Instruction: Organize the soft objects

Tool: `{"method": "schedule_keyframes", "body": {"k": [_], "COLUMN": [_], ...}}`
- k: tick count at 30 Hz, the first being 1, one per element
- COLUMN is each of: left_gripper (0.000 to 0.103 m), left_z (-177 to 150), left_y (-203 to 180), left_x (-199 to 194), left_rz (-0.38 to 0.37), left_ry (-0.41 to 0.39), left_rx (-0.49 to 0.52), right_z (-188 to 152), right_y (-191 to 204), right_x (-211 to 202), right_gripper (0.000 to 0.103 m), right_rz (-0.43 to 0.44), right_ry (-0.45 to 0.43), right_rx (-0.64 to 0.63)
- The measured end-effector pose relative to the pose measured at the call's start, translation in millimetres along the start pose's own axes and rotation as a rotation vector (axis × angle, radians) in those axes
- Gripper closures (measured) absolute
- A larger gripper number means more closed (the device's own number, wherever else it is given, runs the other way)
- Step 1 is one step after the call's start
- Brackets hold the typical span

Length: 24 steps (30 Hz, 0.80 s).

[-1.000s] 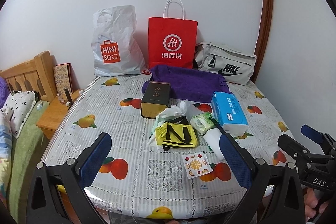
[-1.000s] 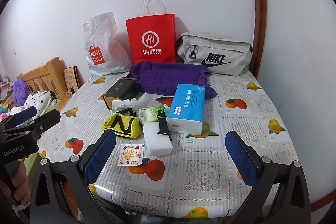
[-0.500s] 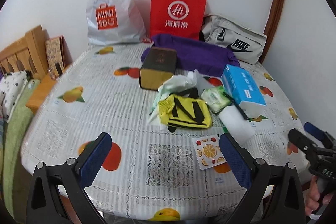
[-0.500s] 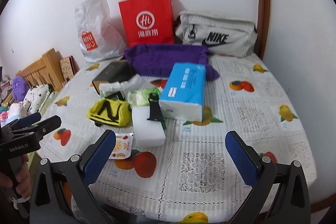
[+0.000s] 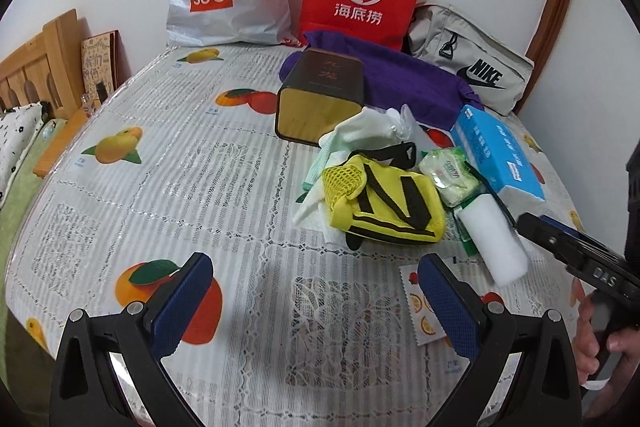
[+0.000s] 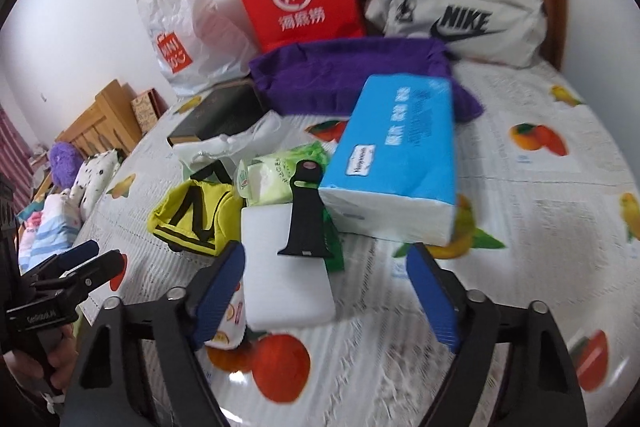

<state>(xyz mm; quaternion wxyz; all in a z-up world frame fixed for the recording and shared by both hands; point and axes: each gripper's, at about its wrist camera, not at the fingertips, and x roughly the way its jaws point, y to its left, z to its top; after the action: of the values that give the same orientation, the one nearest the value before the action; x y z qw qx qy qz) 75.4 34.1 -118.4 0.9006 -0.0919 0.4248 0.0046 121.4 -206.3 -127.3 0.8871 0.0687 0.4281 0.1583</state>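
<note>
A: White foam, that block at the lower right of the left wrist view. It lies on the table beside the blue tissue pack, just right of the yellow mesh pouch. The left tongs are spread wide over bare tablecloth at the bottom of the frame, pinching nothing, tilted down at the table. The right tongs come in from the right edge, a hand on the grip.

B: And the right wrist view?

A: There the right tongs sit low centre, closing, with the near end of the foam block partly between the pads but not yet pressed. A black clip-like piece lies across the block's far end. The left tongs show at the lower left.

B: How would you take it well?

A: I'd centre the block between the pads first, since it sits nearer the left one, and squeeze lightly because foam gives. Mind the black piece; it may slide off when lifted.
</note>
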Motion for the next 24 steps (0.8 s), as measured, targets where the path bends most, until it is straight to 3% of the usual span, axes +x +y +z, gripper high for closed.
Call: {"method": "schedule_keyframes", "body": {"k": [4, 7, 17, 24], "left_gripper": [0.0, 0.0, 0.0, 0.0], "left_z": [2.0, 3.7, 6.4, 5.8], "left_y": [1.2, 0.9, -4.6, -7.4], "left_x": [9.6, 15.3, 21.1, 22.6], "left_rz": [0.003, -0.003, -0.03, -0.035], "left_ry": [0.019, 0.03, 0.034, 0.038], "left_rx": [-0.003, -0.003, 0.017, 0.032], "right_z": [3.8, 4.8, 1.6, -12.0], "right_y": [0.6, -0.4, 3.7, -1.8], "right_x": [16.7, 25.6, -13.4, -6.5], "right_gripper": [0.043, 0.069, 0.07, 0.069], "right_rz": [0.034, 0.123, 0.108, 0.094], "right_ry": [0.022, 0.045, -0.025, 0.055], "right_rx": [-0.007, 0.003, -0.032, -0.034]}}
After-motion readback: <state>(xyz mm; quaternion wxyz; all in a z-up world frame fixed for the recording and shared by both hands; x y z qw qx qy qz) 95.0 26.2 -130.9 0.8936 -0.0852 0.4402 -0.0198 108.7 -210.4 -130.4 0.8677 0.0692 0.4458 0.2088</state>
